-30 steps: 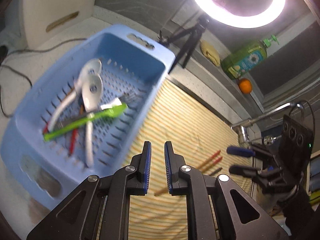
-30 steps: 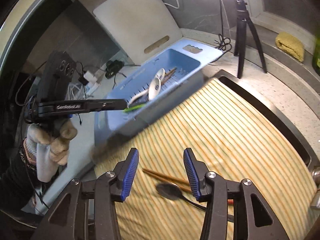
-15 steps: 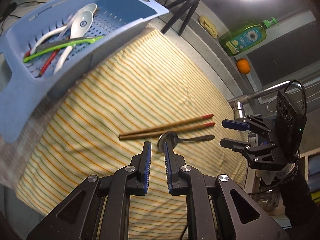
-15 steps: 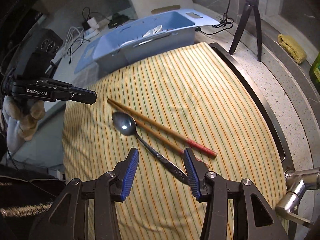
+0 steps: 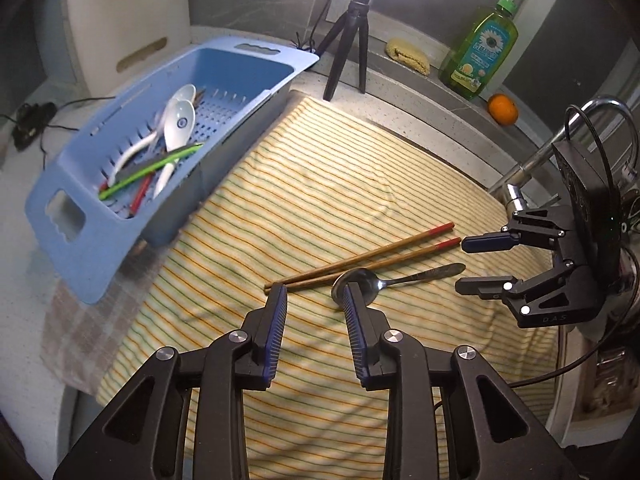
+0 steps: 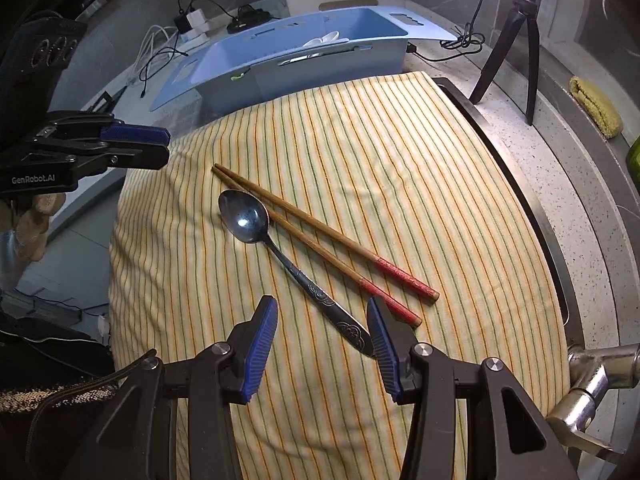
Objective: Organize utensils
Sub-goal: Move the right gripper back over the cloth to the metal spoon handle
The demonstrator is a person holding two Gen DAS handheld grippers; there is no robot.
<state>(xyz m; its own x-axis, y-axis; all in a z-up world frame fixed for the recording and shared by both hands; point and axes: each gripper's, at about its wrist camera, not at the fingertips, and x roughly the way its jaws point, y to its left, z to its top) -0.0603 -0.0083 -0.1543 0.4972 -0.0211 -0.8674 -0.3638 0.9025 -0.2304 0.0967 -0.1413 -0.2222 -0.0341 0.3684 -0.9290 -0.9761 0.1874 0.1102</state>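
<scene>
While the left gripper [image 5: 314,298] hangs over the striped cloth [image 5: 320,184], its jaws are opening, nothing between them; tips sit just short of the metal spoon [image 6: 280,256] bowl and the chopsticks [image 6: 320,236]. Right gripper [image 6: 322,312] is partly open and empty, its tips straddling the spoon's handle end without touching. Spoon and chopsticks lie side by side on the cloth. Blue basket [image 5: 92,248] beside the cloth holds white spoons [image 5: 176,128].

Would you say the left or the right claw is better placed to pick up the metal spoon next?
Probably the right claw: open, it already straddles the metal spoon at its handle end. The left claw, jaws opening, sits beside the bowl, nothing between them.
</scene>
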